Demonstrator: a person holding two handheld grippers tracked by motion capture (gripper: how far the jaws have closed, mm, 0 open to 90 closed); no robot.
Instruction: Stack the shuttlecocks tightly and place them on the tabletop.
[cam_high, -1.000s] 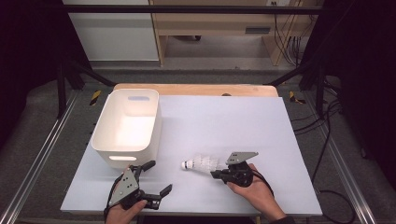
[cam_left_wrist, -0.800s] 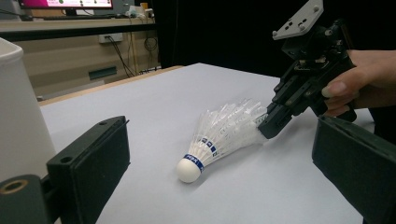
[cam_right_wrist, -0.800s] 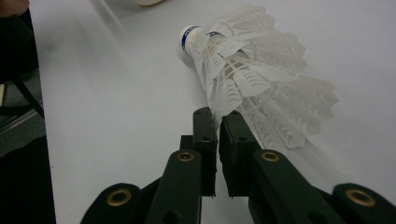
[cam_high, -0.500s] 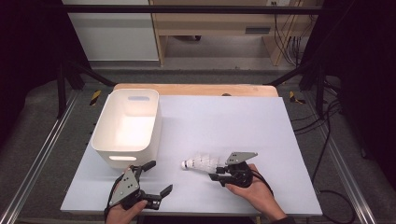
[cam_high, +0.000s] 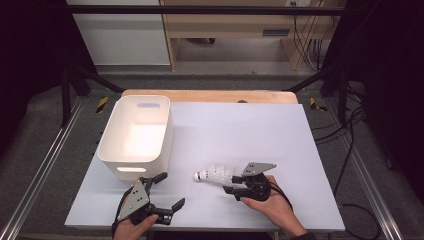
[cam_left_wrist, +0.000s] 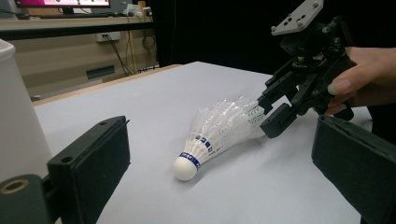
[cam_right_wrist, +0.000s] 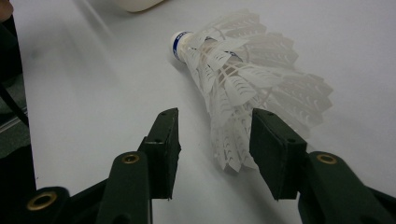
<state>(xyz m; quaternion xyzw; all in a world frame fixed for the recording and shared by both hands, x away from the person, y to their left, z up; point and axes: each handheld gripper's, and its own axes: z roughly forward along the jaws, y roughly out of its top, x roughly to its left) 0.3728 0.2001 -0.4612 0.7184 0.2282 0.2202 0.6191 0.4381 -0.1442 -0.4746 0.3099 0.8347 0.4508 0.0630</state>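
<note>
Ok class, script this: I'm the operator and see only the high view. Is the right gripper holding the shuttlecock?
Observer: No. The right gripper's fingers have just been opening. The feather rim of the shuttlecock lies between them, not pressed.
Operator: Any marking on it?
Observer: A blue band circles it just behind the cork.

Pale lavender surface (cam_high: 250, 130) on wooden board (cam_high: 210, 95), far edge showing. Grey floor (cam_high: 65, 150) around. Black frame bars (cam_high: 200, 9) overhead. Far: white cabinet (cam_high: 120, 35), wooden shelf unit (cam_high: 235, 30), cables (cam_high: 305, 47) right.
</note>
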